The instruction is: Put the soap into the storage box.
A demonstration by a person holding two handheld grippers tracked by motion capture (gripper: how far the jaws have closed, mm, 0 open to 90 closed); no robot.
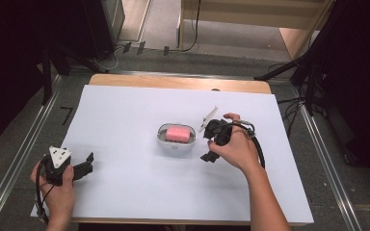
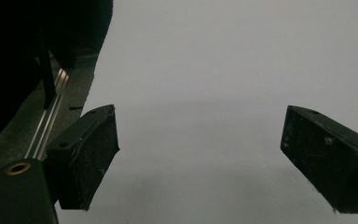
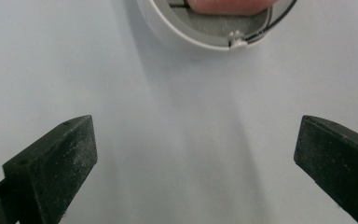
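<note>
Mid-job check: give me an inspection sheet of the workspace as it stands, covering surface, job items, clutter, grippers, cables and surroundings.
Surface: white sheet over a wooden table, bare apart from the job items.
Job's things: pink soap lying inside a white dish near the middle of the sheet.
Clutter: nothing seen.
Grippers: right gripper just right of the dish, jaws wide apart with nothing between them; left gripper at the sheet's near left, jaws apart and empty.
Cables: black cable looping round the right hand; another trails from the left gripper.
Surroundings: metal rails both sides, dark stands and floor cables beyond the far edge.
</note>
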